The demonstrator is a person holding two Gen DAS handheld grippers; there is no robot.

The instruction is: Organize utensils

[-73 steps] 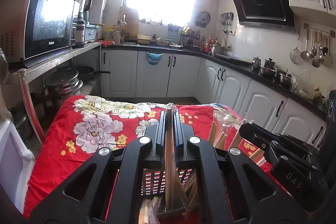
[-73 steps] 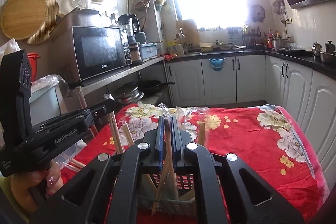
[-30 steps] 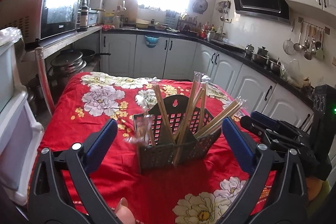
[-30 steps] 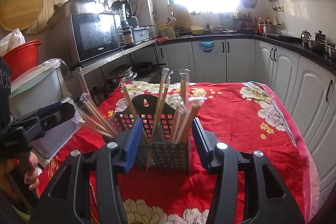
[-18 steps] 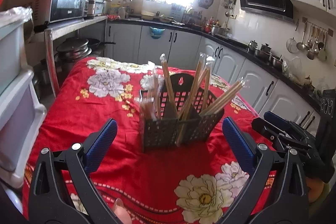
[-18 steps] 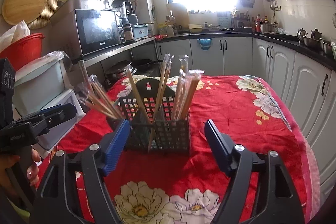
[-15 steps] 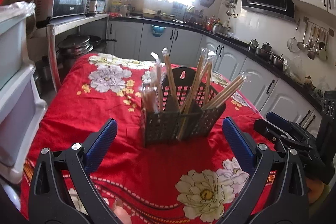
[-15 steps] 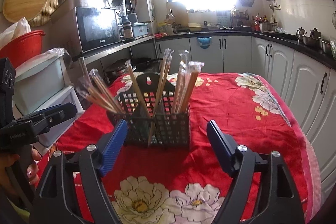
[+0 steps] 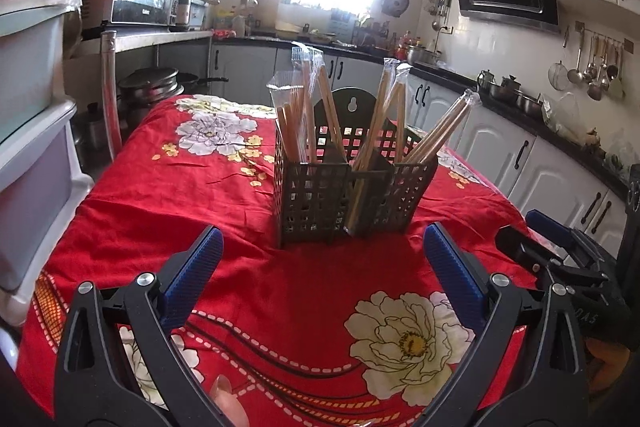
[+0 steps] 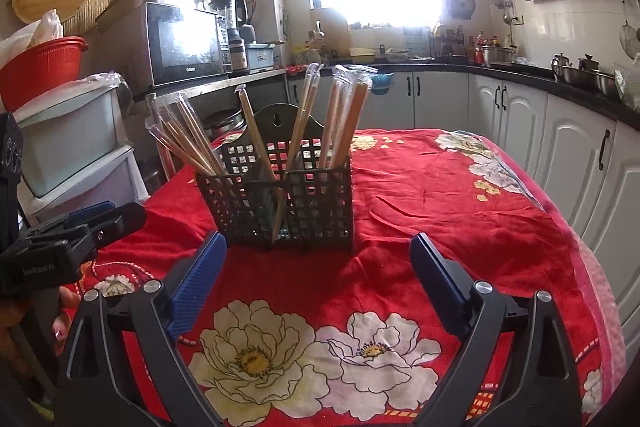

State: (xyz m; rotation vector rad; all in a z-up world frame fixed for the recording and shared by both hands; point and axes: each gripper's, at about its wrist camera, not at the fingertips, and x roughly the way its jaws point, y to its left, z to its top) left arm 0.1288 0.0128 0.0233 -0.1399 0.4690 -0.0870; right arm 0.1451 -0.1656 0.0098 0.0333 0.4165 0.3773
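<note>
standing: the utensil basket [image 9: 344, 187] is in the middle of the red flowered tablecloth [image 9: 180, 195], upright, well ahead of both grippers.
contents: wrapped chopsticks [image 10: 340, 115] lean in its compartments, fanning outward, tips above the rim.
left gripper [image 9: 320, 259]: jaws wide, nothing between them.
right gripper [image 10: 318, 267]: jaws have just been opening and stand wide, empty.
handling: the chopsticks look light and stiff, but the thin plastic sleeves seem slippery and crinkly.
hold: i would pinch one pair at its upper part, clear of neighbours; the light basket could tip.
</note>
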